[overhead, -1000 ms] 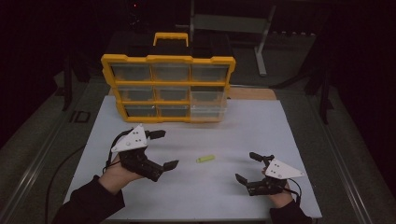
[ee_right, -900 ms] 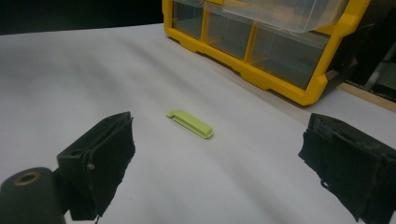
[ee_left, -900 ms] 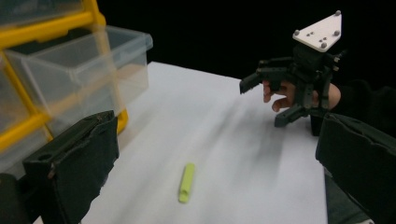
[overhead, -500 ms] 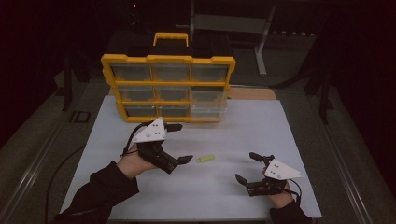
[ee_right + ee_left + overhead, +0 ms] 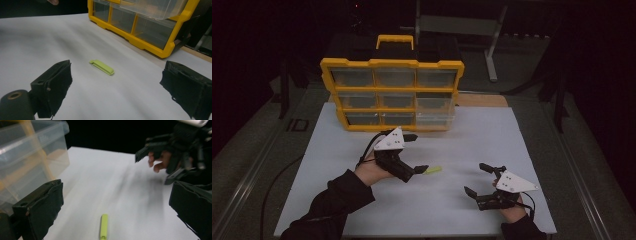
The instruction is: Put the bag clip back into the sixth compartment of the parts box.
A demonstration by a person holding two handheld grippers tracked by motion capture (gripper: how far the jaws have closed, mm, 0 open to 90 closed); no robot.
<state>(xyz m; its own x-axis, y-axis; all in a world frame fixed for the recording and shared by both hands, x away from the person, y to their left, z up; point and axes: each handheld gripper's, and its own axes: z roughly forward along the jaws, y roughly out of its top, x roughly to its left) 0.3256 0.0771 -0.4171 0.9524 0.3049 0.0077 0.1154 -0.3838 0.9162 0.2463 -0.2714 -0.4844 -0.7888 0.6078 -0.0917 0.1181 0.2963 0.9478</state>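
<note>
The left hand-held gripper (image 5: 414, 152) is held with its jaws spread wide, nothing between them, just above the white surface (image 5: 362, 150). A small flat lime-green plastic clip (image 5: 104, 226) lies on the surface just beyond the jaws, one jaw tip close beside its near end in the high view. The step in hand is judged to be the approach for picking the clip up; for the next move the jaws would need to be lowered astride the clip and closed across its narrow width. The right hand-held gripper (image 5: 484, 179) is rested on the surface well apart, its jaws also spread and empty. Farther back, a yellow-framed organiser with clear plastic drawers (image 5: 392, 95) is stood upright; one drawer (image 5: 434, 111) at its lower right is pulled out. Its contents cannot be made out; the other drawers look empty.
</note>
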